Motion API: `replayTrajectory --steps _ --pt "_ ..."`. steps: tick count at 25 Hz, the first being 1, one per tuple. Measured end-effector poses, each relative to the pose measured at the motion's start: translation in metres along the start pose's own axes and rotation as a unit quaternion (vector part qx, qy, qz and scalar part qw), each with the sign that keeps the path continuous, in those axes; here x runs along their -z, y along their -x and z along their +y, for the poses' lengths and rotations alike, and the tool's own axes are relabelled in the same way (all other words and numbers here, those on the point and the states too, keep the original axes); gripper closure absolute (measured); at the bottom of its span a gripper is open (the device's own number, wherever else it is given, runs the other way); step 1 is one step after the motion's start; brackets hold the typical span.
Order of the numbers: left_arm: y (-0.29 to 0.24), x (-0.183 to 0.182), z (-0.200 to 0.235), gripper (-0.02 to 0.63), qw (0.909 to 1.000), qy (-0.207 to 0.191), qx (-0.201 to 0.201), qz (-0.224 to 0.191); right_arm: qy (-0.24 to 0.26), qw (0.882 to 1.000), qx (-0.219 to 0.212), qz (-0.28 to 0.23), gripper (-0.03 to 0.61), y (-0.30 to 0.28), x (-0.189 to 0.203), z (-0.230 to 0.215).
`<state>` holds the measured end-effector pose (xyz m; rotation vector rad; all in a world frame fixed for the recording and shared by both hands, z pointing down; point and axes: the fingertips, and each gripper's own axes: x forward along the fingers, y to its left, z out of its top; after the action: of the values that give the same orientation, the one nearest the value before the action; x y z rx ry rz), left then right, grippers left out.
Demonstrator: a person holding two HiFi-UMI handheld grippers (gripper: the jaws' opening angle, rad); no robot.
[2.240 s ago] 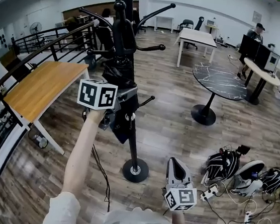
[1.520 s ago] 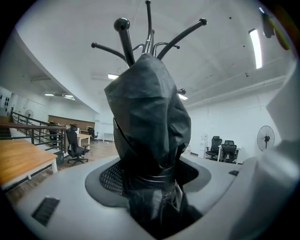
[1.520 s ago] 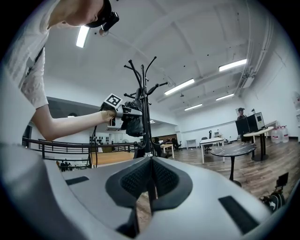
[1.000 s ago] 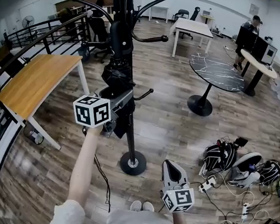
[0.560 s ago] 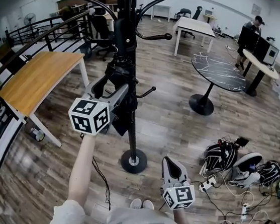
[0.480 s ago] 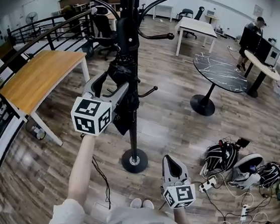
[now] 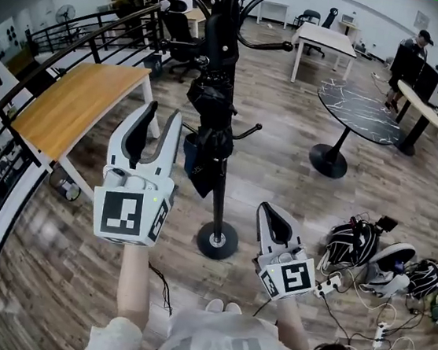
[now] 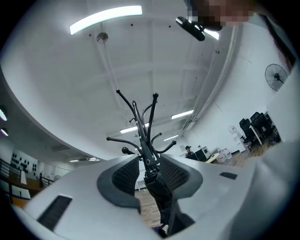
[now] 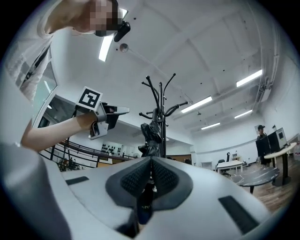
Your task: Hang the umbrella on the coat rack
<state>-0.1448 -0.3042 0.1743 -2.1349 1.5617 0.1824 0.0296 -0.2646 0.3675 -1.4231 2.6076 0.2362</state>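
1. Our left gripper (image 7: 158, 119) is empty, its jaws half apart and closing. Our right gripper (image 7: 268, 214) is closed and empty.
2. The umbrella (image 7: 212, 138) hangs against the coat rack (image 7: 218, 202) pole.
3. We should back away clear of the hooks and check that it hangs steady.

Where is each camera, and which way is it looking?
Head view: on the person's head, steeply down at the coat rack, hung umbrella, both forearms, left gripper and right gripper.
Left gripper view: on the left gripper, up between its empty, closing jaws at coat rack and ceiling.
Right gripper view: on the right gripper, over its shut jaws; left forearm shows.
Shared: all three show the coat rack and umbrella.
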Motion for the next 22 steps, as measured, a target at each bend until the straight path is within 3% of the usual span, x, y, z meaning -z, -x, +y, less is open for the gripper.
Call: replayTrajectory --steps 5,9,13,17,22 --pt "0.051 0.0 -0.01 0.543 0.9994 0.007 -0.032 -0.009 0.013 0.999 -0.023 -0.034 0.548 -0.013 -0.03 0.017" --pt "0.088 0.012 -0.026 0.572 0.998 0.009 -0.059 -0.021 0.019 0.998 -0.037 -0.037 0.548 -0.014 -0.036 0.028" --pt "0.12 0.063 -0.041 0.583 0.9949 0.021 -0.093 0.034 0.02 0.999 -0.025 -0.015 0.548 -0.013 -0.023 0.024" --pt "0.133 0.104 -0.046 0.586 0.9907 0.034 -0.095 0.091 0.04 0.999 -0.019 0.019 0.548 -0.012 -0.005 0.021" --pt "0.133 0.119 -0.041 0.586 0.9883 0.051 -0.097 0.106 0.05 0.998 -0.017 0.039 0.548 -0.008 0.008 0.024"
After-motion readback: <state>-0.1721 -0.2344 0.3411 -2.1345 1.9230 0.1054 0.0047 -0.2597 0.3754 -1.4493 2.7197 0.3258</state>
